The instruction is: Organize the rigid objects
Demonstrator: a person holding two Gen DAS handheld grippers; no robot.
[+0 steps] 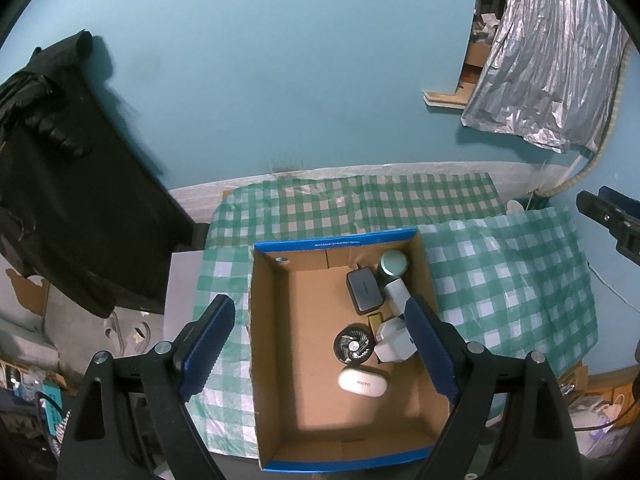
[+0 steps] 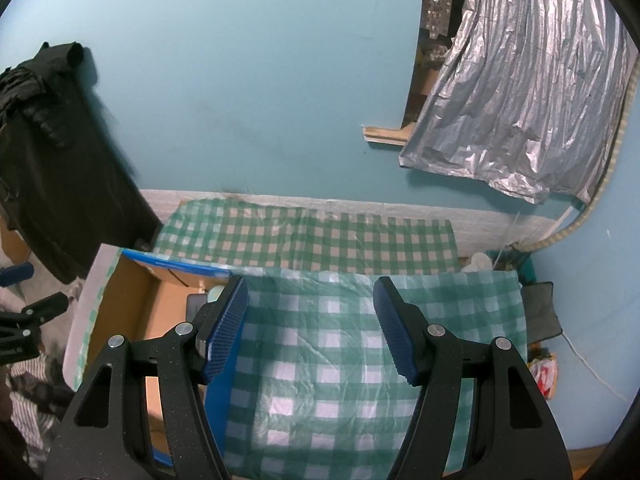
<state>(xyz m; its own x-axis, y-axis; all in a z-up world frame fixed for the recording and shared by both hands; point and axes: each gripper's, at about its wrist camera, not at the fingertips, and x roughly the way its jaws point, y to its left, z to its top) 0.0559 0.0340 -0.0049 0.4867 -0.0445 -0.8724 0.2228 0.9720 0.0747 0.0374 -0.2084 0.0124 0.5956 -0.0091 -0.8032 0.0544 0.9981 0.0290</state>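
Observation:
An open cardboard box (image 1: 276, 340) with blue edges stands on the green checked tablecloth (image 1: 500, 280). In it lie a white oval case (image 1: 363, 383), a small black round fan (image 1: 353, 346), a white block (image 1: 394, 340), a black power bank (image 1: 363, 291), a green-lidded can (image 1: 393, 264) and a white cylinder (image 1: 396, 293). My left gripper (image 1: 320, 344) is open and empty above the box. My right gripper (image 2: 312, 324) is open and empty over the bare cloth (image 2: 332, 360), to the right of the box (image 2: 120, 308).
Black clothes (image 1: 60, 184) hang at the left against the teal wall. Silver foil sheeting (image 1: 548, 60) hangs at the upper right. Clutter lies on the floor at the lower left (image 1: 28, 380). A dark cloth (image 2: 540, 312) sits past the table's right edge.

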